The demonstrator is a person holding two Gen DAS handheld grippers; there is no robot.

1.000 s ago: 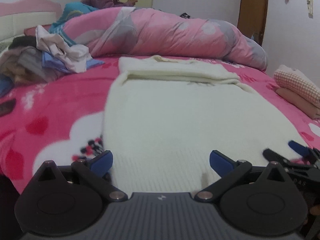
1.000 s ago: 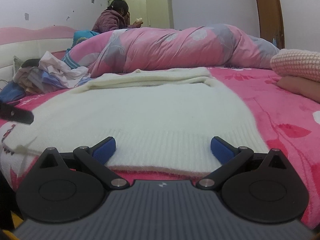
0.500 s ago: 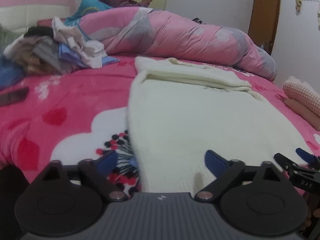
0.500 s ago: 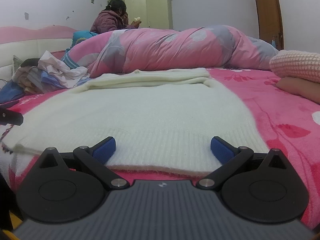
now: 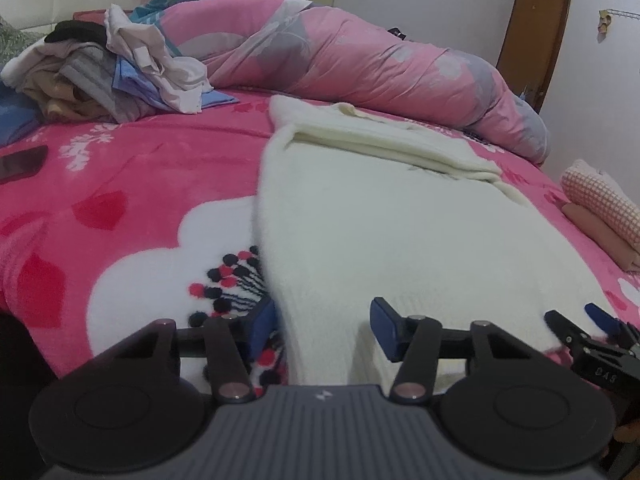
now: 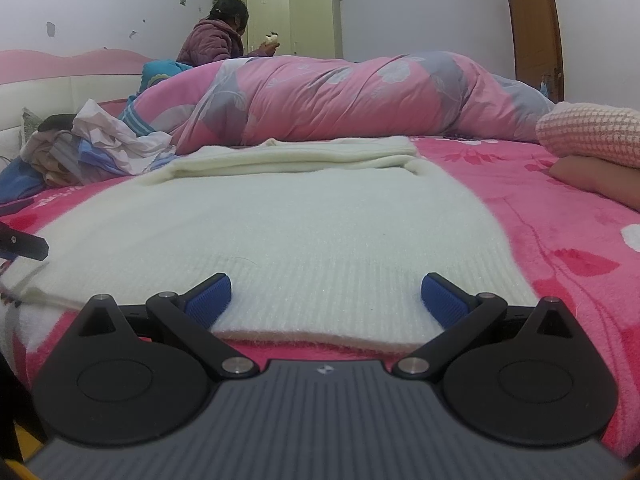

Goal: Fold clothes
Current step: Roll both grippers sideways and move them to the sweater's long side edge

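Note:
A cream knit sweater (image 5: 400,240) lies flat on the pink blanket (image 5: 120,184), its sleeves folded across the far end. My left gripper (image 5: 322,322) is at the near left corner of the hem. Its jaws are closing with the sweater's left edge between them, and the pads do not squeeze it. My right gripper (image 6: 326,296) stands open at the hem's (image 6: 320,312) near right part, a fingertip on each side of a wide stretch of ribbing. The right gripper (image 5: 592,320) also shows at the right of the left wrist view. A left finger (image 6: 24,246) pokes in at the left of the right wrist view.
A heap of unfolded clothes (image 5: 112,76) lies at the far left. A rolled pink quilt (image 5: 360,64) runs along the back, and a person (image 6: 216,40) sits behind it. Folded pink knitwear (image 5: 600,208) is stacked at the right. A dark phone (image 5: 20,164) rests on the blanket.
My left gripper has slid left along the hem to the sweater's left corner and its jaws have narrowed. The right gripper has stayed still and open.

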